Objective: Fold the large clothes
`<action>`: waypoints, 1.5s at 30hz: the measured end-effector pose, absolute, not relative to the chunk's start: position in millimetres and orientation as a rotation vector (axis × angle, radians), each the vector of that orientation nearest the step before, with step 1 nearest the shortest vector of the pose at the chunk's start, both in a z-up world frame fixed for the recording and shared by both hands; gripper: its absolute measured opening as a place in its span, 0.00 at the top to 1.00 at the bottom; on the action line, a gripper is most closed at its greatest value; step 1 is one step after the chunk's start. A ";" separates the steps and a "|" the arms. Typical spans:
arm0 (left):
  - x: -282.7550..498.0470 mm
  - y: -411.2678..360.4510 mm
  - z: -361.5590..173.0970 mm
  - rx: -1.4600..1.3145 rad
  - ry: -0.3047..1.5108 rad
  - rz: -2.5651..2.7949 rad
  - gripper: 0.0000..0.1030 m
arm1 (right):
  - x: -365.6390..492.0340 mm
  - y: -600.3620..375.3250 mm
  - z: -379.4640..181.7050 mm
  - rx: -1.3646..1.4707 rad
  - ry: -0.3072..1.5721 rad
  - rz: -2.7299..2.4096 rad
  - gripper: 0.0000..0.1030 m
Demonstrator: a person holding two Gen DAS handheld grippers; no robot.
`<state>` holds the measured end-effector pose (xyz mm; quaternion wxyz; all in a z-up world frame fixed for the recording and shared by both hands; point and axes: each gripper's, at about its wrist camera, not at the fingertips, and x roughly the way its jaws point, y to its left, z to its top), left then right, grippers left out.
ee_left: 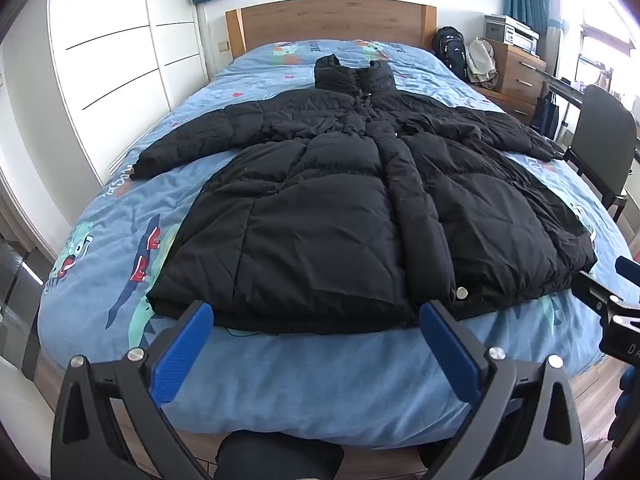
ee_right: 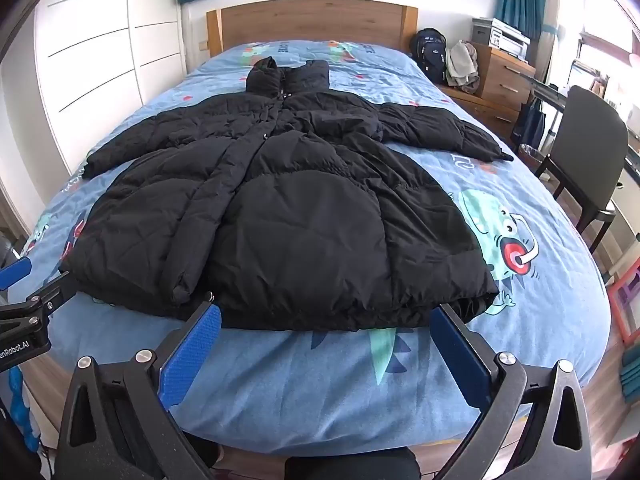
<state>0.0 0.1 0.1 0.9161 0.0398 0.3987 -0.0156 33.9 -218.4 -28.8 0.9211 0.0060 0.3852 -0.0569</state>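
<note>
A large black puffer coat point(ee_left: 328, 200) lies flat and front up on the bed, collar toward the headboard, both sleeves spread out sideways. It also shows in the right wrist view point(ee_right: 288, 208). My left gripper point(ee_left: 316, 316) is open and empty, hovering just short of the coat's hem near its left half. My right gripper point(ee_right: 326, 318) is open and empty, just short of the hem near its right half. The right gripper's tip also shows at the right edge of the left wrist view point(ee_left: 612, 300).
The bed has a blue cartoon-print sheet point(ee_left: 280, 384) and a wooden headboard point(ee_left: 332, 20). White wardrobe doors point(ee_left: 120, 48) stand to the left. A wooden drawer unit point(ee_right: 500, 76), a backpack point(ee_right: 430, 52) and a dark chair point(ee_right: 588, 148) stand to the right.
</note>
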 end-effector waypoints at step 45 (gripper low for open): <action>-2.4 13.0 -3.1 0.097 0.831 0.029 0.00 | 37.9 -233.2 -36.4 0.023 0.831 -0.147 0.01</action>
